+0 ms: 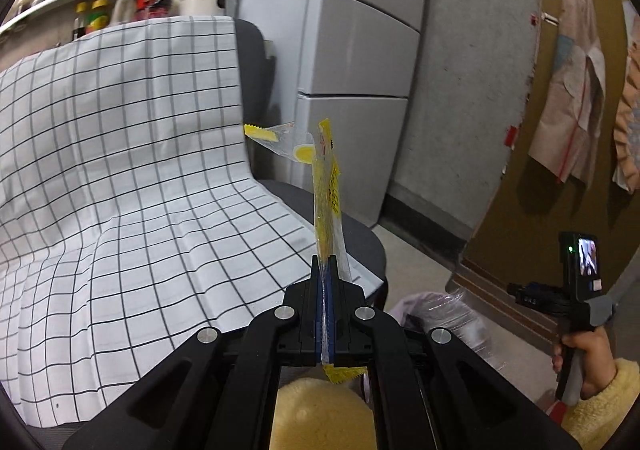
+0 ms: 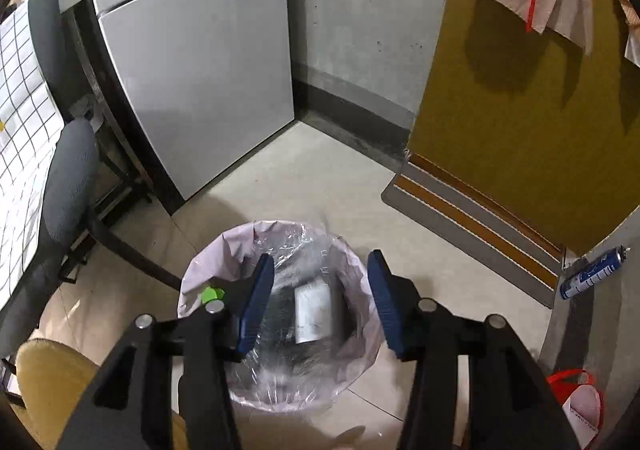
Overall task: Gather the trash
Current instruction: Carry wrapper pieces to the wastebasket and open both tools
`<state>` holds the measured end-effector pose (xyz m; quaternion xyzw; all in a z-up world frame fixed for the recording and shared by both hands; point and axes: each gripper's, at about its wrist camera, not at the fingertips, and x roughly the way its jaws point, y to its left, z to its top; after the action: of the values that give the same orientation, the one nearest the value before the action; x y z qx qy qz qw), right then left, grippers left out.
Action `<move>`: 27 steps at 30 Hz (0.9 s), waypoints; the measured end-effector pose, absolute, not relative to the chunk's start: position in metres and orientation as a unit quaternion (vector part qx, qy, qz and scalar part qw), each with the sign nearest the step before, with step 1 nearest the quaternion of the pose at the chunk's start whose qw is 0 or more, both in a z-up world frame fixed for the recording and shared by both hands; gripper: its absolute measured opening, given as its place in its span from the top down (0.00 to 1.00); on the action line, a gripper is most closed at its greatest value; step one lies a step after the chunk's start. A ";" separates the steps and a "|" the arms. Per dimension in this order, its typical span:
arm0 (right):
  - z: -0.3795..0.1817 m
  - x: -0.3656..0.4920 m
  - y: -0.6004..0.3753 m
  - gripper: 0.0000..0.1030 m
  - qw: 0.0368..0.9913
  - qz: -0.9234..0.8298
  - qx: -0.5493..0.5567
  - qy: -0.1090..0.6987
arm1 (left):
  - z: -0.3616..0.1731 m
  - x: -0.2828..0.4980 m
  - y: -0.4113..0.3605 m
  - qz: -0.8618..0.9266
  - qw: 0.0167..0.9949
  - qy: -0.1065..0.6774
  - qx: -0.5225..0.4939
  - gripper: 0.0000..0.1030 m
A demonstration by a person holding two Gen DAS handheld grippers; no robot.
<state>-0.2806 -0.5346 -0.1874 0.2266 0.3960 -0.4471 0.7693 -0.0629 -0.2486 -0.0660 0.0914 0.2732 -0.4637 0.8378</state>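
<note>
Left wrist view is showing the left gripper with its jaws pressing together on a yellow wrapper, which is standing up out of them, in the air in front of a chair draped with a checked cloth. Another wrapper is showing at the cloth's edge. The right gripper is hanging over the lined trash bin on the floor, its jaws spreading wide and holding nothing. A white packet is lying inside the bin, and a blue spray can is lying near the doormat
</note>
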 end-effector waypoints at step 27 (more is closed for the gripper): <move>-0.075 -0.343 -0.511 0.52 0.817 -0.499 0.132 0.257 | -0.151 -0.183 -0.419 -0.653 0.666 0.314 0.181 0.90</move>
<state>-0.3429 -0.5115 -0.0747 0.1321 0.2571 -0.4990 0.8170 -0.1834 -0.4185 -0.1512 0.1806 0.3138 -0.6525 0.6657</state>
